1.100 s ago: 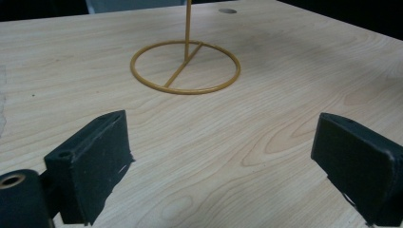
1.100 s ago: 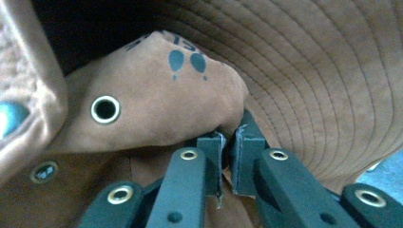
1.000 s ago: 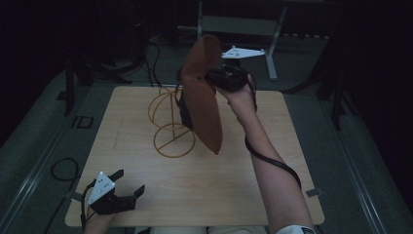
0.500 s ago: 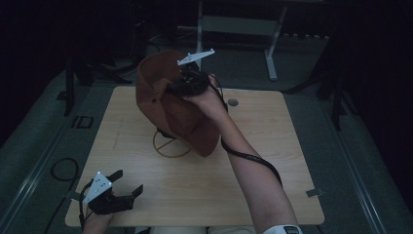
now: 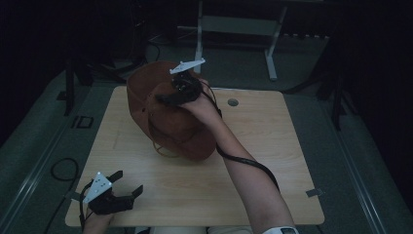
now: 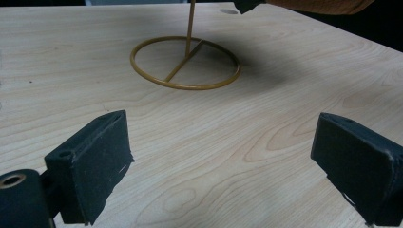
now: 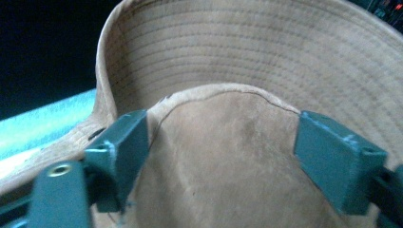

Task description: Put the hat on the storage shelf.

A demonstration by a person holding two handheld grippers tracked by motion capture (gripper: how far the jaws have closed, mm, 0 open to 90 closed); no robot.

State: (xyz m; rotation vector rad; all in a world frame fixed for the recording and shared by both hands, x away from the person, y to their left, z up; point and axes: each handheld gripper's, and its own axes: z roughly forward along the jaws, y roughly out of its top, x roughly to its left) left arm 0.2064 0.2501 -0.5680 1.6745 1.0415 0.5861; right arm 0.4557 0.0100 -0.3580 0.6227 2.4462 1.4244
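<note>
Down at the lower left of the high view, the left gripper (image 5: 119, 189) rests at the near edge of the table (image 5: 272, 195) with jaws spread wide, nothing between them; bare wood lies all around it. Its own view shows a brass wire stand (image 6: 185, 63), ring base flat on the wood, stem rising. Farther up, the right gripper (image 5: 168, 97) grasps a brown hat (image 5: 180, 129) by the crown over the table's middle. The right gripper view shows the crown between the jaws and the stitched brim beyond.
</note>
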